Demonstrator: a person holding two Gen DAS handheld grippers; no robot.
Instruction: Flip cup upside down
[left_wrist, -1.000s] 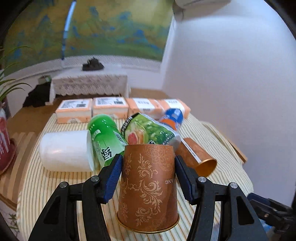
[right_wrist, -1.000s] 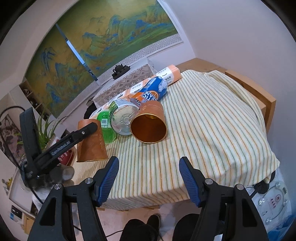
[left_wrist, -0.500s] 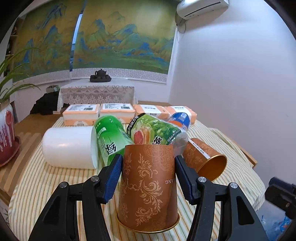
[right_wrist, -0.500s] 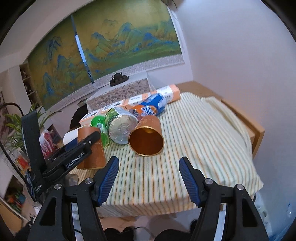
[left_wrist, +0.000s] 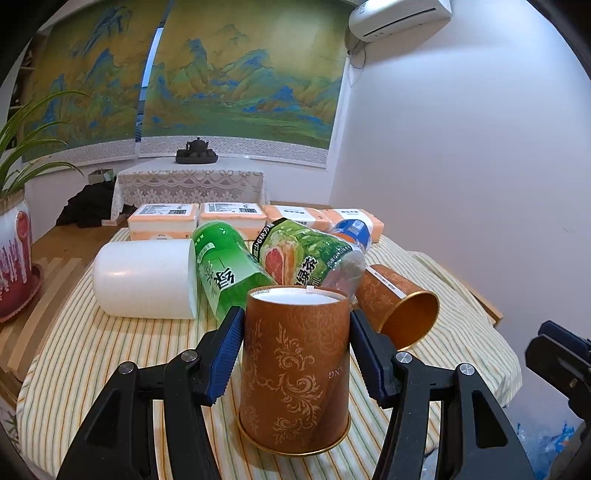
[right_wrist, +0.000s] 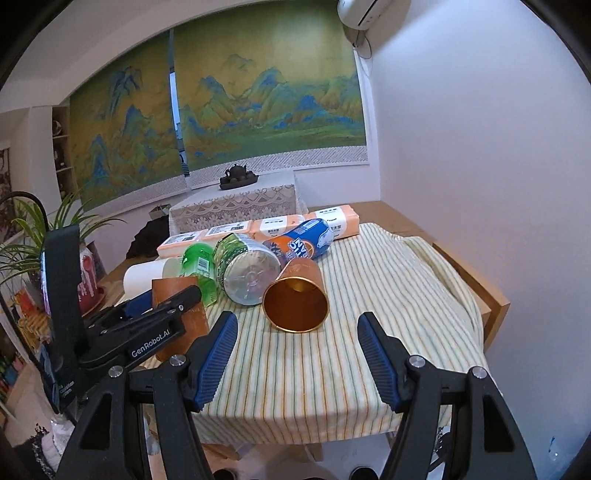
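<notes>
1. The cup, brown with a gold scroll pattern, stood on the striped tablecloth near the front edge of the table, mouth down and white base up, its long axis vertical and its gold rim seemingly flat on the cloth. Judged from that, the flip looked done, with only the release left.

2. The left gripper sat around the cup, one blue pad on each side at mid-height. The pads looked to be just at the wall or a hair off it (the left-wrist view showed no clear gap on either side), so I could not tell whether they pinched it or had let go.

3. The coming move turned on this: the cup stood straight ahead between the left fingers, so a clean retreat meant spreading them, then backing out along their own line; dragging sideways could tip it.

4. The right gripper hung with its jaws spread wide and nothing between them, off the table's front edge and well apart from the upturned cup, pointing rather at a second brown cup lying on its side with its mouth toward the camera.

5. Behind lay a green bottle, a grapefruit-label bottle, a white cylinder and a row of orange packs.
</notes>
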